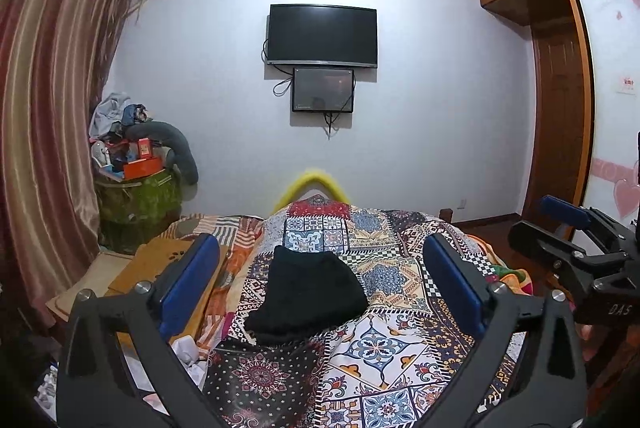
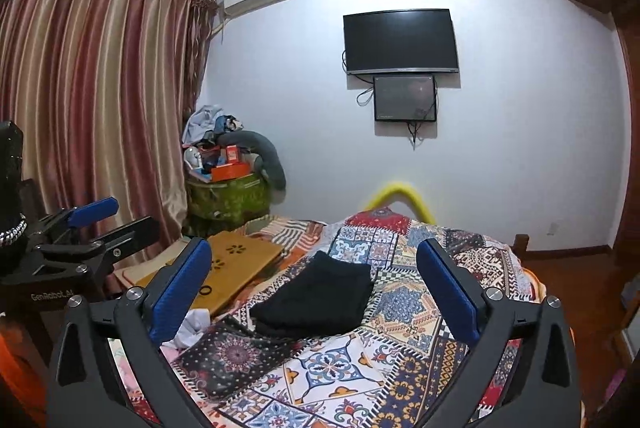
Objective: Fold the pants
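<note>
The black pants (image 1: 308,292) lie folded into a compact bundle on the patterned bedspread (image 1: 384,344), also seen in the right wrist view as the pants (image 2: 320,296) on the bedspread (image 2: 340,364). My left gripper (image 1: 320,242) is open, its blue pads wide on either side of the bundle and short of it, holding nothing. My right gripper (image 2: 314,246) is open too, framing the pants from the near side without touching them. Each gripper shows in the other's view: the right gripper (image 1: 540,224) at the right edge, the left gripper (image 2: 120,218) at the left edge.
A wooden board (image 2: 236,264) lies on the bed's left side, with crumpled white cloth (image 2: 192,328) near it. A green bin (image 1: 136,203) piled with clutter stands by the curtain (image 1: 48,107). A yellow hoop (image 1: 312,183) rises behind the bed; a wardrobe (image 1: 560,127) is right.
</note>
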### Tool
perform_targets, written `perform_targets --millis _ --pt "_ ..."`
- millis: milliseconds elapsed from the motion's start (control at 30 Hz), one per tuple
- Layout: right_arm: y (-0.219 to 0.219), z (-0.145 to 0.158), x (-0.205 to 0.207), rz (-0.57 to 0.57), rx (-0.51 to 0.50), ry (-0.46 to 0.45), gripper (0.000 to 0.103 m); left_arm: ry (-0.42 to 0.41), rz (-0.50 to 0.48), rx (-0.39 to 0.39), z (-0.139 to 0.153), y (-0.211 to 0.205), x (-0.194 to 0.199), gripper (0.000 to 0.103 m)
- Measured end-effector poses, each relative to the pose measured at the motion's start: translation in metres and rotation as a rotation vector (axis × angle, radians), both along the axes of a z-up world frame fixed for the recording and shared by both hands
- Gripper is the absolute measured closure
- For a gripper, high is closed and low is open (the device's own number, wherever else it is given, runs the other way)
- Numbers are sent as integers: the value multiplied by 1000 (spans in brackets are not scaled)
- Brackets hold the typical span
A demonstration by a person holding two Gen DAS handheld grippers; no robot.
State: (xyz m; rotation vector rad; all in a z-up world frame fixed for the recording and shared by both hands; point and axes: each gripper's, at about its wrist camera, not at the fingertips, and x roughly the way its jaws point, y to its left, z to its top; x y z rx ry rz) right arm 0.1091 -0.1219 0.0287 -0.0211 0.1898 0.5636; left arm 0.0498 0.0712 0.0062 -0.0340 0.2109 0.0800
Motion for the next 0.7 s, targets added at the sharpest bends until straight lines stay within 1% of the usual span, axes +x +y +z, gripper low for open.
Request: perform_targets --millis 200,700 --pt "-3 -5 -1 -8 3 12 1 6 3 -17 -4 2 3 0" --pt "-8 -8 -1 -15 9 33 1 20 -11 -12 -10 -1 8 0"
